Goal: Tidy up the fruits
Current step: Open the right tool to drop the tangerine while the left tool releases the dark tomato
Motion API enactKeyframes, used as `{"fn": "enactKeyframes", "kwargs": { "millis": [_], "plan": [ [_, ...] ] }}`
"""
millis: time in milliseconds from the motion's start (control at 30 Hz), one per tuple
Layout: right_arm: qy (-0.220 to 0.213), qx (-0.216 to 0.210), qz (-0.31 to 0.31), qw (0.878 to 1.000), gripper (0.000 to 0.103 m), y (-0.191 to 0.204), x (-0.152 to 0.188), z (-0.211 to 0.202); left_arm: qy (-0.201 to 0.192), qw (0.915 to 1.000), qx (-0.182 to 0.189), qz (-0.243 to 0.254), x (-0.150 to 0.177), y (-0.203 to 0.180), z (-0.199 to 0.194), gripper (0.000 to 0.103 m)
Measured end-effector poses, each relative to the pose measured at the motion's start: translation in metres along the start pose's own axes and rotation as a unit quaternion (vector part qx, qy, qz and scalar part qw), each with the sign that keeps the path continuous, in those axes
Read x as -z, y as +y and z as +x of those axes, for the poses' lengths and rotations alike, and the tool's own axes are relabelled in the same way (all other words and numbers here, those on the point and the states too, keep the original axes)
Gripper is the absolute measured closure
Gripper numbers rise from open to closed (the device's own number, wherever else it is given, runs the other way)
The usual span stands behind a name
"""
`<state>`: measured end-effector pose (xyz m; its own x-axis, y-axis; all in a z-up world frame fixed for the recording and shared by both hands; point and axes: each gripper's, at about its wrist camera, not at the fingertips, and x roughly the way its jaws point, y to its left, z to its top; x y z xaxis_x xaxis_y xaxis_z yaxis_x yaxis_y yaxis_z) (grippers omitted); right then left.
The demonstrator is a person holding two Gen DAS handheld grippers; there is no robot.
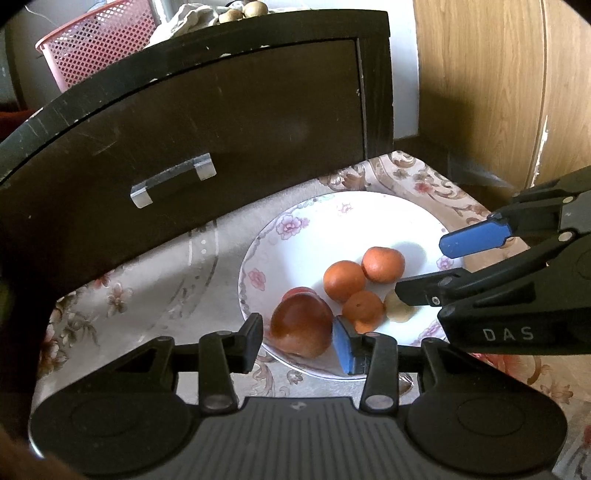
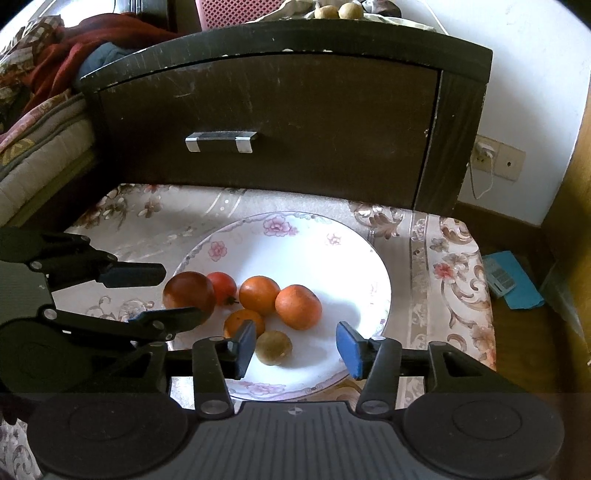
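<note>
A white flowered plate [image 2: 332,258] [image 1: 314,236] holds three oranges [image 2: 297,306] [image 1: 343,280], a small red fruit [image 2: 221,286], a large red-brown fruit [image 2: 188,293] [image 1: 301,325] and a small tan-green fruit [image 2: 273,347] [image 1: 399,308]. My left gripper [image 1: 299,343] [image 2: 183,295] is open and straddles the red-brown fruit at the plate's near left rim, with a small gap at the black finger. My right gripper [image 2: 297,349] [image 1: 443,266] is open over the plate's front, and the tan-green fruit lies between its fingers, close to the black one.
The plate sits on a floral cloth [image 2: 443,266]. A dark cabinet with a drawer handle [image 2: 221,142] stands right behind it, with small round fruits [image 2: 338,11] and a pink basket [image 1: 92,44] above. Bedding [image 2: 37,122] lies at left, a blue packet [image 2: 511,278] at right.
</note>
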<state>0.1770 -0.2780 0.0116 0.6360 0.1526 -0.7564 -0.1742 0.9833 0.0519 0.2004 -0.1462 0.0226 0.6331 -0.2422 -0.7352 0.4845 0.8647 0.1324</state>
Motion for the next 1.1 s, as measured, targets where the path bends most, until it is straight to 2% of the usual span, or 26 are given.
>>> {"fn": "enactKeyframes", "kwargs": {
  "millis": [1100],
  "plan": [
    [-0.017,-0.014,-0.009,1.0,0.056,0.023,0.005,-0.029,-0.008,0.9999,-0.009,0.002,0.01,0.007,-0.036,0.053]
  ]
}}
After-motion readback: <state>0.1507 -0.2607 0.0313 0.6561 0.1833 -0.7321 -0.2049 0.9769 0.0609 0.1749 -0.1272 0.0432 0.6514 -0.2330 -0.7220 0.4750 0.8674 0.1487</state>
